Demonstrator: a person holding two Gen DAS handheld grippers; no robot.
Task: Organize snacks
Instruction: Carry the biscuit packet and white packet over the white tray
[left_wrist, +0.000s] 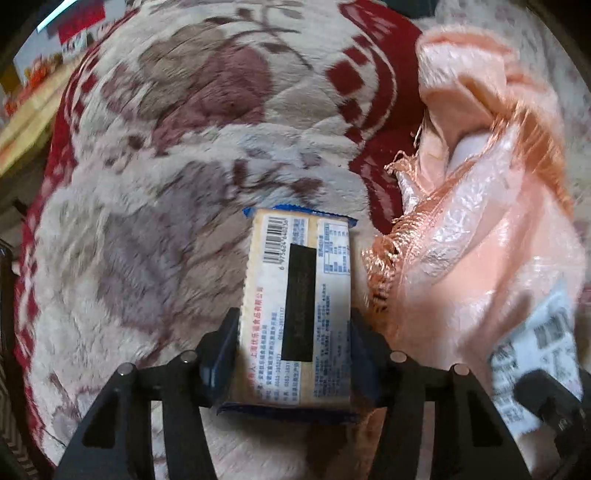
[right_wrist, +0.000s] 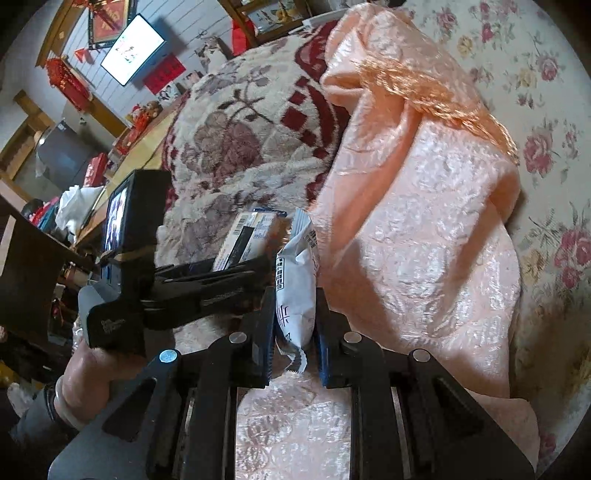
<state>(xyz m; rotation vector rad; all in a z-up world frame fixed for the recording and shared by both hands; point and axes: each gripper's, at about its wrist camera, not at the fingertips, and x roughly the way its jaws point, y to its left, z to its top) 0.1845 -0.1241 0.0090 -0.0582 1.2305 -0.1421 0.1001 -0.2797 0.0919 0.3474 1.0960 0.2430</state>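
My left gripper (left_wrist: 293, 332) clamps the stiff, light biscuit pack (left_wrist: 295, 295); my right gripper (right_wrist: 295, 332) pinches the soft, crinkly white packet (right_wrist: 297, 291), peach cloth (right_wrist: 424, 258) at two o'clock.

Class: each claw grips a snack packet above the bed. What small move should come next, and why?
Probably carry both packets to one spot and set them down side by side. The left claw is shut on the cream, blue-edged rectangular biscuit packet, and the right claw on the white crinkled plastic snack pouch; both hang over the floral plush blanket beside the peach satin quilt.
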